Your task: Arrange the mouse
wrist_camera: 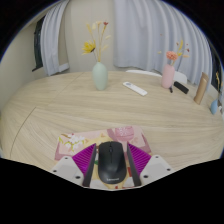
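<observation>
A black computer mouse (111, 162) sits between my gripper's two fingers, which close on its sides. My gripper (111, 148) is shut on it; the magenta pads (82, 158) press against the mouse's left and right flanks. Under and just ahead of the fingers lies a flat mat with a pink and yellow pattern (122, 134) on the light wooden table (55, 112). I cannot tell whether the mouse rests on the mat or is lifted slightly off it.
Beyond the fingers, at the table's far side, stand a teal vase with yellow flowers (100, 76), a white remote (135, 89), a pink vase (169, 76), a dark flat object (181, 87) and a brown bottle (202, 88). Curtains hang behind.
</observation>
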Tool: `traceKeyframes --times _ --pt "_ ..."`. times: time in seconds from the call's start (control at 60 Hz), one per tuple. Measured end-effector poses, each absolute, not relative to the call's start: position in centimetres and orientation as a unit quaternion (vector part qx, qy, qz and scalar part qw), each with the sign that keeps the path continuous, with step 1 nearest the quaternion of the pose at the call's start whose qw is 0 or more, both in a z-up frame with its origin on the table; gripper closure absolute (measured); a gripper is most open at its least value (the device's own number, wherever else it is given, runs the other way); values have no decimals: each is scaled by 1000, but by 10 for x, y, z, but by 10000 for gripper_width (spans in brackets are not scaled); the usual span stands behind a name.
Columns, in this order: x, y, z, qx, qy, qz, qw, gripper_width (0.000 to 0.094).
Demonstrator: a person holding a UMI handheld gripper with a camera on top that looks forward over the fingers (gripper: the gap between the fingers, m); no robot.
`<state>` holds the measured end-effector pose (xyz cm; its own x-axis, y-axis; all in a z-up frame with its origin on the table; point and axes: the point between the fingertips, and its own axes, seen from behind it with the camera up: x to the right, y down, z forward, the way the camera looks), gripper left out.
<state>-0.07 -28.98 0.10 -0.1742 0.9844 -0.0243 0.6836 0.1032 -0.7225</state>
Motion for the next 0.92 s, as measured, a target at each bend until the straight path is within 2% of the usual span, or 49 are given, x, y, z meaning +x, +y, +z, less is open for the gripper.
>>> traceKeyframes --times 0.033,0.05,0.1,0.233,0.35,0.65,0.917 --pt "0 -287 8 -595 -701 310 244 132" --pt "3 -284 13 -595 -700 311 243 64" --pt "9 -274 28 -599 -696 312 243 110" --pt "46 -229 83 -600 -691 312 256 73" --pt "95 -179 113 -610 -685 299 263 73" --pt "204 -57 129 -662 -642 253 292 70" --pt "267 -1 126 -687 -618 231 304 72"
